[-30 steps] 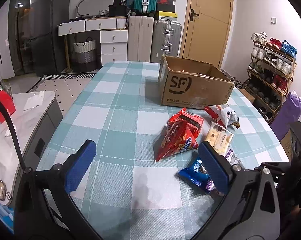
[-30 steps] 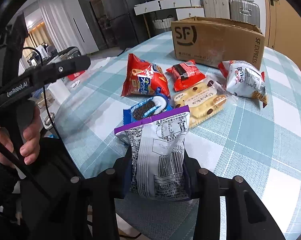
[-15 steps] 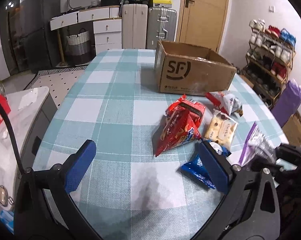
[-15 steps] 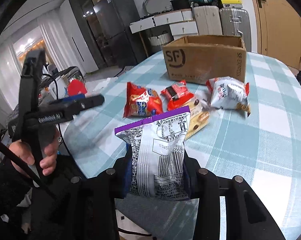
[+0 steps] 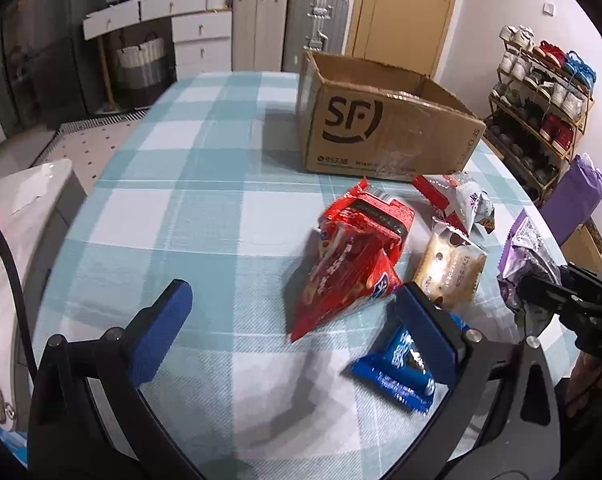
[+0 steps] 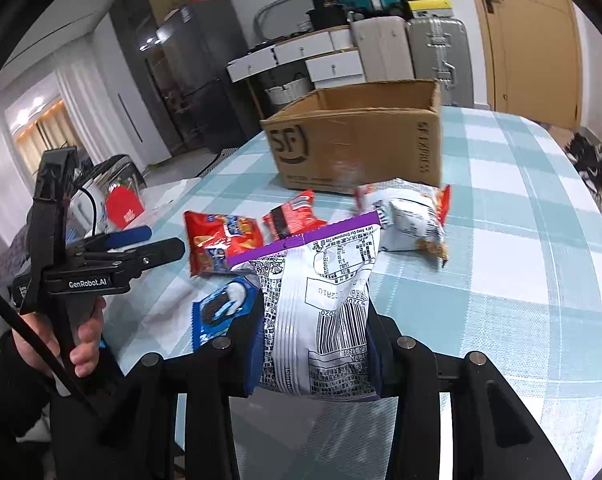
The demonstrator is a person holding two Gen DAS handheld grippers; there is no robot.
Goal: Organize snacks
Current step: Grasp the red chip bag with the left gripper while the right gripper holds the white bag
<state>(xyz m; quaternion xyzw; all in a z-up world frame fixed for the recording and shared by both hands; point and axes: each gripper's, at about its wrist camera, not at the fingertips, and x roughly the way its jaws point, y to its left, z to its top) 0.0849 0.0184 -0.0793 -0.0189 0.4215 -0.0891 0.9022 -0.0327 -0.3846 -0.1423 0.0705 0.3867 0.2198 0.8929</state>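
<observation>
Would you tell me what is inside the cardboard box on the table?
The cardboard box is open-topped; only bare inner walls show in both wrist views. No snack is visible inside, but its floor is hidden behind the near walls, so I cannot say it is empty.

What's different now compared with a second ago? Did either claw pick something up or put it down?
The right claw kept its grip on the purple-edged packet and carried it up off the table, toward the cardboard box. The open left claw moved in closer over the snack pile, near the big red bag, holding nothing. The box and the other snacks on the checked tablecloth stayed where they were.
</observation>
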